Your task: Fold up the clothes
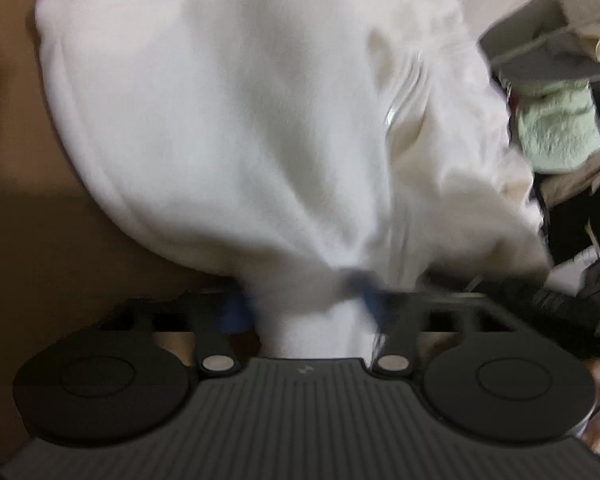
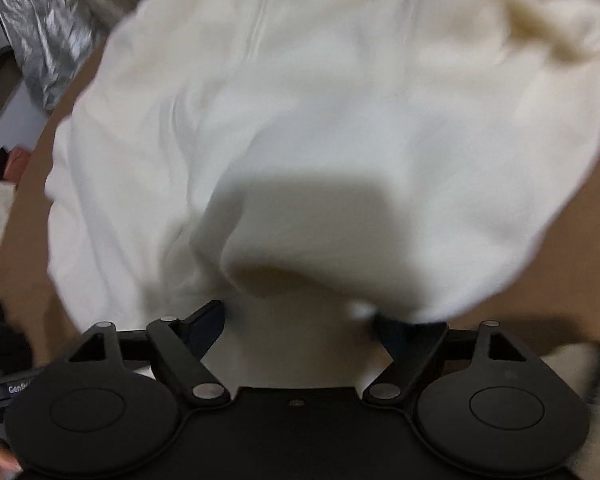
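A white, soft cotton garment (image 1: 228, 128) lies crumpled over the brown tabletop (image 1: 16, 152), covering most of its middle and reaching toward the far edge. The left gripper (image 1: 304, 300) has its blue-padded fingers (image 1: 234, 312) drawn narrow on a bunched edge of the cloth, which runs between them and back toward the camera. The right gripper (image 2: 300, 324) stands with its fingers (image 2: 208, 320) wide apart over the near edge of the same garment; a fold of cloth sits in the gap, but the pads do not appear to press on it. Both views are blurred, so finer contact cannot be told.

The step in hand looks like gathering the garment's near edge for spreading or a first fold. Next, the right fingers would likely need to close on the hem before both hands lift and stretch the cloth flat.
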A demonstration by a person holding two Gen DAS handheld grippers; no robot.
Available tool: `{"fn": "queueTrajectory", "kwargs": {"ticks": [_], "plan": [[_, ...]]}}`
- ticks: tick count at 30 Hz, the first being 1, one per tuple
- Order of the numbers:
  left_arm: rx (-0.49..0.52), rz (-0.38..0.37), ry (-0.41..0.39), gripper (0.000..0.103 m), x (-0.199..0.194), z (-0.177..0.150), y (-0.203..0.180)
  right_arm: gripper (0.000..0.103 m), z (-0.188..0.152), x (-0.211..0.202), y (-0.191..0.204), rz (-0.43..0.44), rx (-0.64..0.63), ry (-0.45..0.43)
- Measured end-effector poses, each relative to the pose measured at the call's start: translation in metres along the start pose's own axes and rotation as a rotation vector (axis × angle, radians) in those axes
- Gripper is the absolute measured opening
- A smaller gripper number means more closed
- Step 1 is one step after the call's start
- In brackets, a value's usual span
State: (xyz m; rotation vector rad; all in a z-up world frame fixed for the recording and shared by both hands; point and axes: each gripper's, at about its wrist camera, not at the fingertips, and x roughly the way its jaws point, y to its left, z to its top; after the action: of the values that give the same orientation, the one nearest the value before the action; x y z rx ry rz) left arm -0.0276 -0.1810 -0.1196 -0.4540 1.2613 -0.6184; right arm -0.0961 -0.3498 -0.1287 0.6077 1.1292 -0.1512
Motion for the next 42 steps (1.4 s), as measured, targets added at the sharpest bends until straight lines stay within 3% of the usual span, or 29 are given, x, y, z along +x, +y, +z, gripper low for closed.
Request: {"fn": "queueTrajectory", "kwargs": {"ticks": [1, 3, 4, 6, 8, 9, 11, 13, 15, 19, 23, 26, 28, 29, 31, 33, 37, 39, 42], "plan": [[0.003, -0.009, -0.028, 0.012, -0.006, 0.002, -0.003, 0.058, -0.003, 0.002, 0.006, 0.016, -0.042, 0.017], [-0.007, -0.061, -0.102, 0.011, -0.034, 0.004, -0.006, 0.03, -0.01, -0.003, 0.019, 0.063, -0.144, 0.027], [-0.007, -0.082, -0.144, 0.011, -0.053, 0.005, -0.008, 0.018, -0.017, -0.018, 0.023, 0.135, -0.178, 0.012], [0.041, -0.076, -0.223, 0.012, -0.09, 0.001, -0.017, 0.015, -0.03, -0.051, 0.023, 0.322, -0.164, 0.0], [0.059, -0.106, -0.213, 0.012, -0.105, -0.007, -0.02, 0.015, -0.047, -0.083, 0.025, 0.4, -0.194, -0.066], [0.048, -0.094, -0.167, 0.013, -0.101, -0.014, -0.017, 0.015, -0.055, -0.088, 0.026, 0.385, -0.211, -0.072], [0.03, -0.013, -0.071, 0.014, -0.081, -0.029, -0.005, 0.015, -0.07, -0.079, 0.032, 0.267, -0.249, -0.04], [-0.026, 0.086, 0.043, 0.014, -0.049, -0.041, 0.012, 0.015, -0.079, -0.056, 0.038, 0.185, -0.278, 0.052], [-0.065, 0.089, 0.077, 0.016, -0.043, -0.042, 0.022, 0.017, -0.086, -0.036, 0.042, 0.127, -0.277, 0.125], [-0.03, 0.055, 0.027, 0.024, -0.067, -0.034, 0.013, 0.024, -0.086, -0.043, 0.053, 0.118, -0.305, 0.129], [0.047, 0.04, -0.026, 0.027, -0.089, -0.026, 0.004, 0.03, -0.079, -0.073, 0.042, 0.162, -0.315, 0.119], [0.061, -0.007, -0.062, 0.033, -0.113, -0.017, 0.009, 0.033, -0.08, -0.099, 0.046, 0.167, -0.395, 0.091], [0.037, -0.029, -0.118, 0.036, -0.138, -0.011, 0.021, 0.035, -0.075, -0.116, 0.045, 0.214, -0.391, 0.052], [0.031, -0.024, -0.159, 0.04, -0.149, -0.007, 0.025, 0.042, -0.069, -0.121, 0.044, 0.266, -0.37, 0.04], [0.029, -0.006, -0.236, 0.046, -0.168, 0.003, 0.031, 0.043, -0.054, -0.126, 0.041, 0.394, -0.318, 0.023], [0.071, 0.052, -0.276, 0.05, -0.176, 0.022, 0.03, 0.046, -0.037, -0.125, 0.052, 0.428, -0.338, -0.058], [0.092, 0.241, -0.268, 0.054, -0.165, 0.073, 0.019, 0.046, 0.005, -0.1, 0.096, 0.346, -0.421, -0.263], [0.153, 0.353, -0.339, 0.062, -0.153, 0.093, 0.014, 0.046, 0.027, -0.077, 0.121, 0.318, -0.458, -0.308], [0.145, 0.461, -0.425, 0.066, -0.13, 0.111, 0.029, 0.046, 0.042, -0.05, 0.134, 0.249, -0.485, -0.409]]}}
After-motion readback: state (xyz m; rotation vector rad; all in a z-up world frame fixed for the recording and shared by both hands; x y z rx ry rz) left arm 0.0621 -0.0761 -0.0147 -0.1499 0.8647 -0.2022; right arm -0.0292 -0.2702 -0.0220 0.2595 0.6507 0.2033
